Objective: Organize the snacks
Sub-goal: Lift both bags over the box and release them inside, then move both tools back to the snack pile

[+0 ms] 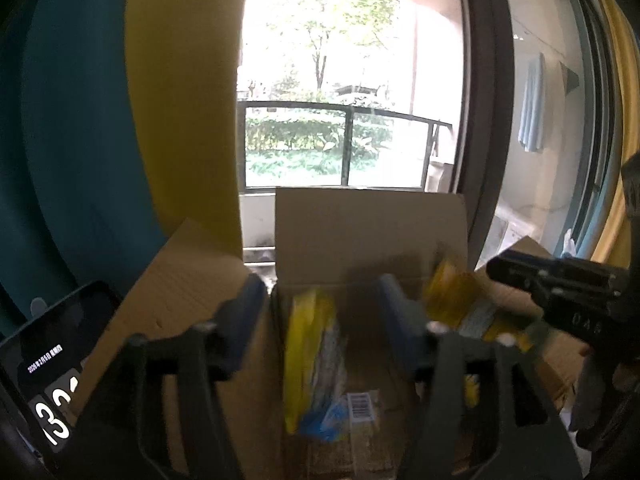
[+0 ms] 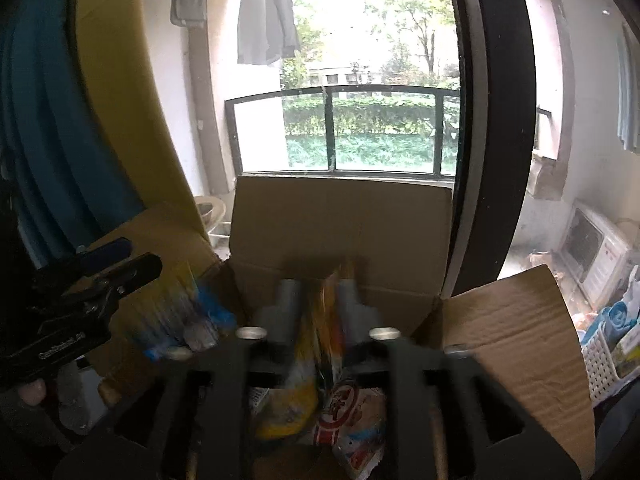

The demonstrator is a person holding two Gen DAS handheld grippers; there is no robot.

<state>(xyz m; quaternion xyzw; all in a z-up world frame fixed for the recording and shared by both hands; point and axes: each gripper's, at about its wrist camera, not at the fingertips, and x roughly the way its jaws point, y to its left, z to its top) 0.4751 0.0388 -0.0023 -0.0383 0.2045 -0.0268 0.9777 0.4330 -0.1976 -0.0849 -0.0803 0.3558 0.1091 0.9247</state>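
Snack packet point(image 1: 312, 364) lies between left hand-held gripper point(image 1: 320, 304) fingers, untouched.

A yellow-and-blue packet point(image 1: 314, 364) stands on edge inside the open carton point(image 1: 372, 220); an orange-yellow packet point(image 2: 328, 320) is upright above a red-and-white pack point(image 2: 352, 420)

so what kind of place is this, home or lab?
Most likely a home, by a balcony door. Laundry hangs outside above a railing with garden greenery beyond; yellow and teal curtains frame the glass. A cardboard box of snack packets sits just inside.
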